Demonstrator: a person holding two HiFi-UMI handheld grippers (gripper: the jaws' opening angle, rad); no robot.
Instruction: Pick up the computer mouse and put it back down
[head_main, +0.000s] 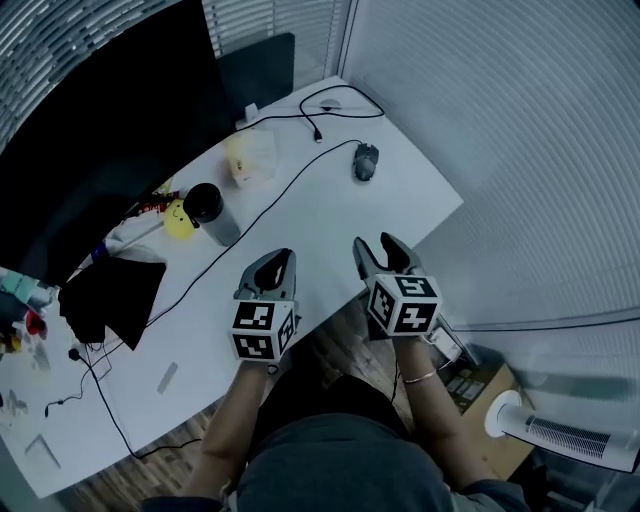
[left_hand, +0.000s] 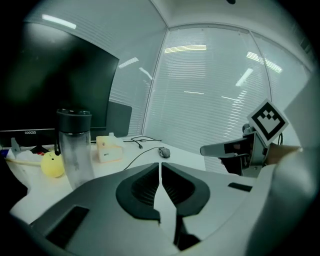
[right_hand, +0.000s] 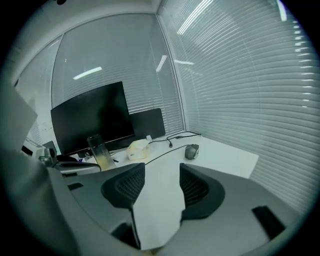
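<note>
The dark grey computer mouse (head_main: 366, 160) (left_hand: 164, 152) (right_hand: 191, 151) lies on the white desk (head_main: 330, 225) near its far right corner, and its black cable runs back across the desktop. Both grippers hover over the desk's near edge, well short of the mouse. My left gripper (head_main: 272, 262) (left_hand: 160, 165) is shut, its jaws meeting with nothing between them. My right gripper (head_main: 383, 247) (right_hand: 162, 172) is open, with only bare desk showing in the gap. It points toward the mouse and also shows at the right of the left gripper view.
A dark-lidded tumbler (head_main: 212, 213) (left_hand: 74, 147) and a yellow toy (head_main: 178, 221) stand left of the centre. A cream box (head_main: 250, 157) sits farther back before a black monitor (head_main: 100, 110). Black cloth (head_main: 112, 296) lies at the left. A cardboard box (head_main: 478, 388) and white fan (head_main: 560, 432) are on the floor.
</note>
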